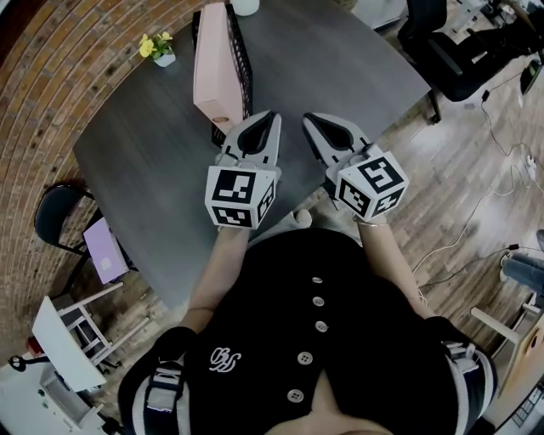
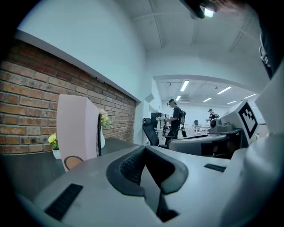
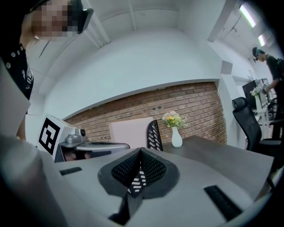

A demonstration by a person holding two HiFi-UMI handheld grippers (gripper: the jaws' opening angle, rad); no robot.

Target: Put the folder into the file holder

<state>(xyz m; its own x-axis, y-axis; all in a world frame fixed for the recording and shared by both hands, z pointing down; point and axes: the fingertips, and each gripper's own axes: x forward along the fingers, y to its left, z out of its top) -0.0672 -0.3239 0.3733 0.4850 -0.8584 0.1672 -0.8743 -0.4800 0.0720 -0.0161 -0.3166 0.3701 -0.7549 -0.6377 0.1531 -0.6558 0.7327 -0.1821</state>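
Looking at the grey table [image 1: 144,170]: the pink folder [image 1: 214,68] stands upright at the far side, inside the black mesh file holder [image 1: 244,72]. Mesh shows along both long sides and at the near end. The folder's spine faces the person, and the left gripper view shows a round finger hole low on it.

Left gripper [image 1: 270,115]: jaws clenched, pads meeting, nothing between them. Right gripper [image 1: 308,117]: jaws pressed together at the tips, nothing gripped.

Both are held side by side over the near part of the table, close to each other but not touching. They sit roughly level, tips pointing toward the folder. The left tip is just short of the holder's near end, with no contact. The right one is off to the holder's right, also clear. The marker cube on the back of each faces up.

Rest of the scene:
- A small pot of yellow flowers [image 1: 158,48] sits near the table's far left corner, well apart from the holder.
- A white vase [image 1: 246,6] with flowers stands beyond the holder at the far edge.
- A brick wall [image 2: 26,111] runs behind the table.
- A dark chair [image 1: 53,212] stands at the table's left, with a flat purple item [image 1: 104,251] just beside it.
- A black office chair [image 1: 455,47] stands on the wood floor at far right.
- A person [image 2: 175,119] stands in the bright room beyond, seen from the left gripper view.
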